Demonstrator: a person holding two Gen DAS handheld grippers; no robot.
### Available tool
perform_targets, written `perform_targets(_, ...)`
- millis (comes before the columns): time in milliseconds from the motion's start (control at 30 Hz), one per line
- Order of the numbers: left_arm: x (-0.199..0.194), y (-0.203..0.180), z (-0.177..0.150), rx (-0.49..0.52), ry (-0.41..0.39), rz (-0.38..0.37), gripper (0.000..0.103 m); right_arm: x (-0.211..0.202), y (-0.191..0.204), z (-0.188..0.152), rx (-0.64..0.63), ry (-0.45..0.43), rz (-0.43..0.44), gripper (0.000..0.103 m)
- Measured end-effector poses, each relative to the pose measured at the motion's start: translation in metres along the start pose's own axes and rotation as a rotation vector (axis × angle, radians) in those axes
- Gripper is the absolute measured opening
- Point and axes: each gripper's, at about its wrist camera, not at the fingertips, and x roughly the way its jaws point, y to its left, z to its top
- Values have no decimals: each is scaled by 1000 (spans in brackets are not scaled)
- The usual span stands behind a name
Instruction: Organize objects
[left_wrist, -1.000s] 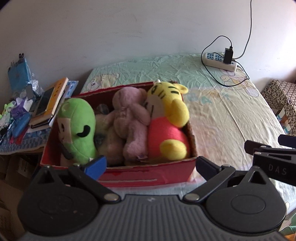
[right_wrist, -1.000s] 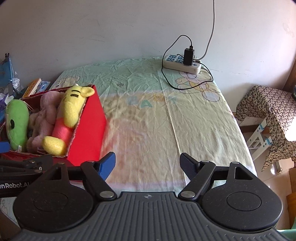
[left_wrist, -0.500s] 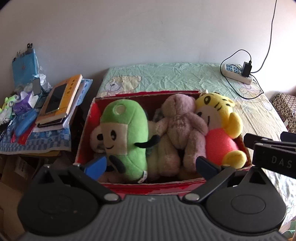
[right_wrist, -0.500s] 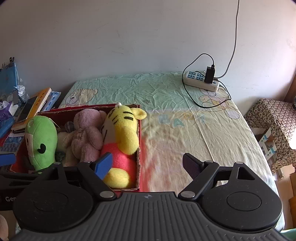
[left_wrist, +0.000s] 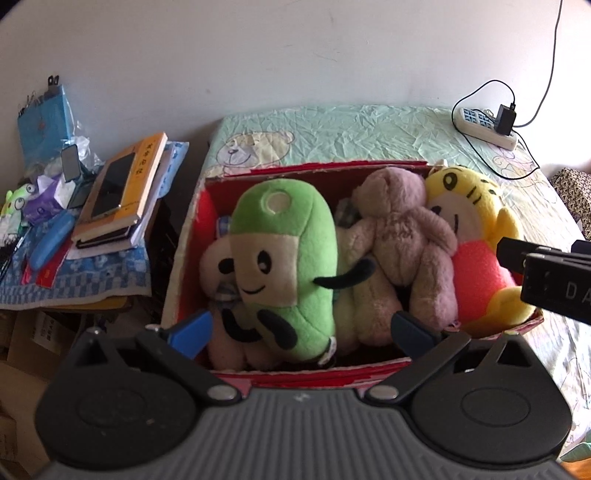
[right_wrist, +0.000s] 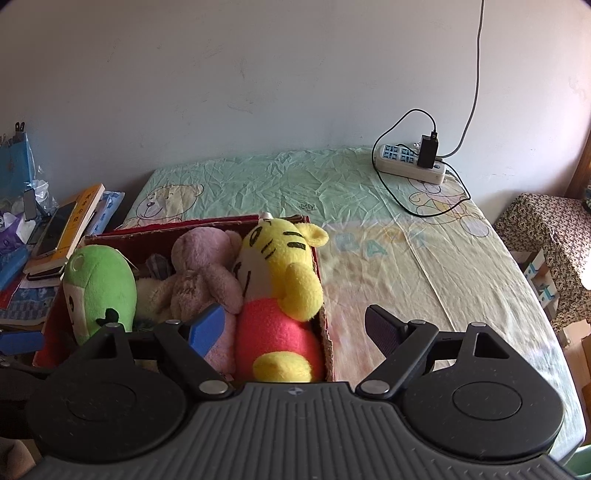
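Note:
A red cardboard box (left_wrist: 303, 376) sits on the bed at its left end, packed with plush toys: a green one (left_wrist: 284, 258), a mauve bear (left_wrist: 406, 236), a yellow tiger with a red body (left_wrist: 476, 258) and a cream one underneath. The box also shows in the right wrist view (right_wrist: 328, 343) with the green plush (right_wrist: 99, 291), bear (right_wrist: 203, 273) and tiger (right_wrist: 280, 280). My left gripper (left_wrist: 301, 328) is open and empty over the box's near side. My right gripper (right_wrist: 295, 326) is open and empty above the box's right wall.
A side table (left_wrist: 74, 280) left of the bed holds books, a phone and clutter. A power strip (right_wrist: 410, 162) with a charger and cable lies at the bed's far right. A patterned stool (right_wrist: 550, 236) stands right of the bed. The bed sheet (right_wrist: 424, 280) stretches right of the box.
Both grippers have swung left and closer over the box, so the toys now fill the lower views. The box and toys have not moved. Both grippers stay open.

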Motion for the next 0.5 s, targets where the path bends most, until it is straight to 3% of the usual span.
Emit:
perform_targets(167, 12, 2, 4, -26, 40, 12, 103, 9, 9, 4, -48, 23, 27, 85)
perform_targets(500, 23, 1, 3, -22, 73, 85, 103, 21, 8, 5, -12, 64, 61, 85)
